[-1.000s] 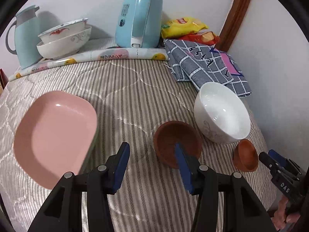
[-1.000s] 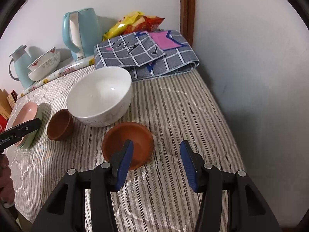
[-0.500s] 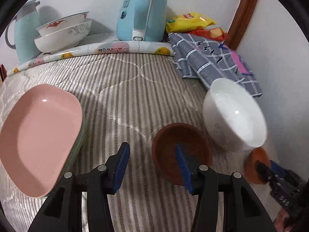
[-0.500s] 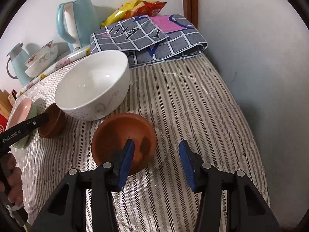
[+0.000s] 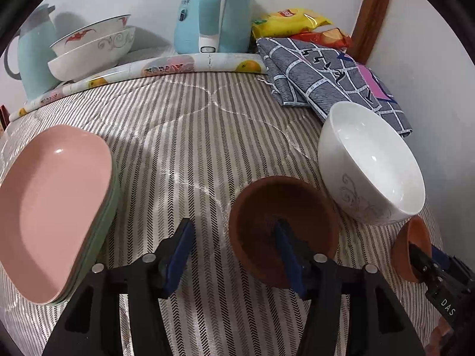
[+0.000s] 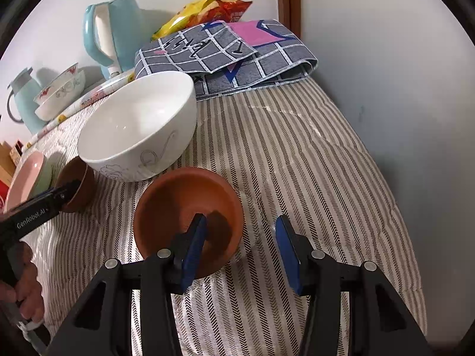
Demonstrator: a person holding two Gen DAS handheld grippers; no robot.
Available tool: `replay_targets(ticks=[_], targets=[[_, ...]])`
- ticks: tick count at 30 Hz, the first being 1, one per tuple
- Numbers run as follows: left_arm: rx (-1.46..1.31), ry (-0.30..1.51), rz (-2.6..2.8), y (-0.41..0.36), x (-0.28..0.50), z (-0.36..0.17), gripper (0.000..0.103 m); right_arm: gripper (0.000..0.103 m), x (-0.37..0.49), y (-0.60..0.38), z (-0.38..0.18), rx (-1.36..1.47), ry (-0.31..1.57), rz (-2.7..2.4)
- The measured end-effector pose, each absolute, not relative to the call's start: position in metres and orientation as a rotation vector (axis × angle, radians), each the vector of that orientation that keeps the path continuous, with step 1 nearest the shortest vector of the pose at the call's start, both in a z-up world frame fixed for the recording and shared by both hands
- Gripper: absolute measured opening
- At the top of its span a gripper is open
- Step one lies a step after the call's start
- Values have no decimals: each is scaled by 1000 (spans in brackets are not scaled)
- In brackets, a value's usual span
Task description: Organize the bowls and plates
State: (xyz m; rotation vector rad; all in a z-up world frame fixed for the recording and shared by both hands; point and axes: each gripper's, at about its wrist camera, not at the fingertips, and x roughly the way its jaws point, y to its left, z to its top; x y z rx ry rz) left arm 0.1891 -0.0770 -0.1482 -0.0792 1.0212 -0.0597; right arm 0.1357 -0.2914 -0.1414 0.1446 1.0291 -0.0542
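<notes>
- Soft, even indoor light; both views are fairly bright.
- Small glare spots sit inside the white bowl [image 5: 371, 163].
- Beside that bowl, short soft shadows fall.
- Fisheye bending and black vignette ring the edges.

Domestic room: a striped quilted cover [image 5: 190, 136] is lying under crockery, with kettle [image 5: 213, 12], snack packets [image 5: 291, 20] (against the wall).

both hand-held grippers have sunk toward their brown bowls; the left hand-held gripper [image 5: 234, 252] has just been opening wider.
</notes>
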Motion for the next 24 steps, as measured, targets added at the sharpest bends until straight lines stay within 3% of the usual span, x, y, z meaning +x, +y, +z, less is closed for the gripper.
replay_targets(ticks=[6, 13, 16, 21, 24], targets=[[-87, 1013, -65, -78, 189, -150, 62, 49, 136, -291, -142, 147, 1031, -53], [-111, 1007, -59, -76, 187, -149, 61, 49, 134, -290, -140, 158, 1040, -48], [-117, 1006, -74, -76, 186, -147, 49, 48, 132, -287, -139, 139, 1034, -45], [-129, 1002, -91, -79, 185, -147, 32, 29, 130, -282, -138, 139, 1029, -16], [-133, 1006, -101, -81, 186, -148, 26, 25, 130, -280, -138, 139, 1029, -8]])
